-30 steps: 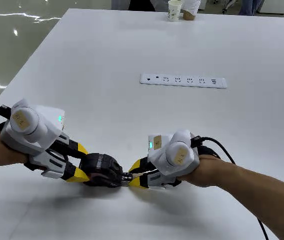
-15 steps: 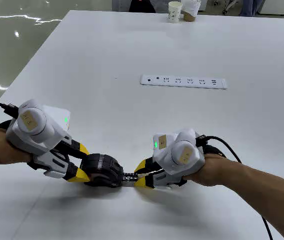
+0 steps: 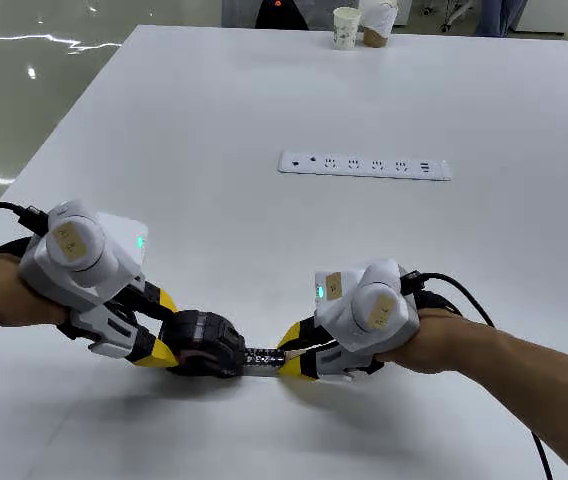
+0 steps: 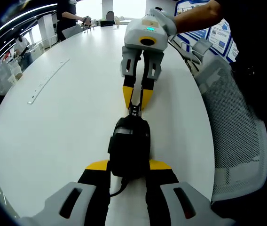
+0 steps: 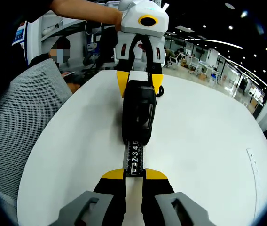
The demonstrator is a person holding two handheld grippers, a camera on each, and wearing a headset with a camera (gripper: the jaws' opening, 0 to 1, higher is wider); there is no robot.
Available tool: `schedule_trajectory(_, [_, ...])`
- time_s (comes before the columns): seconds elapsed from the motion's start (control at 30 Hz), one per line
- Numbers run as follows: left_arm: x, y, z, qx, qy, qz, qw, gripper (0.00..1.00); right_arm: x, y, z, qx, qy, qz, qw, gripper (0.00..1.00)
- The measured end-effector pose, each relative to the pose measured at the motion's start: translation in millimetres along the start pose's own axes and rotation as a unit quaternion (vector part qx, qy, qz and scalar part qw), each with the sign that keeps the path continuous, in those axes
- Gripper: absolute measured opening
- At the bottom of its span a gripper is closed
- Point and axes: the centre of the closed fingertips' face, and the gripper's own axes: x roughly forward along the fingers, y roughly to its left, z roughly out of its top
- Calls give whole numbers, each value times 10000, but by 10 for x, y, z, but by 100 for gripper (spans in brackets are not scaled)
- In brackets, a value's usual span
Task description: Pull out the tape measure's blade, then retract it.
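A black tape measure (image 3: 203,343) lies on the white table (image 3: 294,100) near its front edge. My left gripper (image 3: 156,338) is shut on its case (image 4: 129,145), yellow tips on both sides. My right gripper (image 3: 289,355) is shut on the end of the blade (image 5: 135,161). A short length of blade (image 3: 261,356) with printed numbers stretches between case (image 5: 139,112) and right gripper (image 5: 134,175). From the left gripper view the right gripper (image 4: 136,95) faces me just past the case; my left gripper (image 4: 129,165) clamps the case's rear.
A white power strip (image 3: 364,165) lies mid-table. Two paper cups (image 3: 347,27) stand at the far edge. A mesh chair (image 5: 25,122) sits beside the table. Cables trail from both grippers.
My right gripper has drawn to the right, away from the case, and a short piece of blade now shows between them. The left gripper holds still on the case.
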Motion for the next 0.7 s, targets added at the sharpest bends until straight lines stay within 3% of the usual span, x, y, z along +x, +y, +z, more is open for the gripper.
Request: schedule_trajectory(0.7, [2,-3,-6,22,183,-48,9998,22,-198,15,-191,5,130,-75,9999,8])
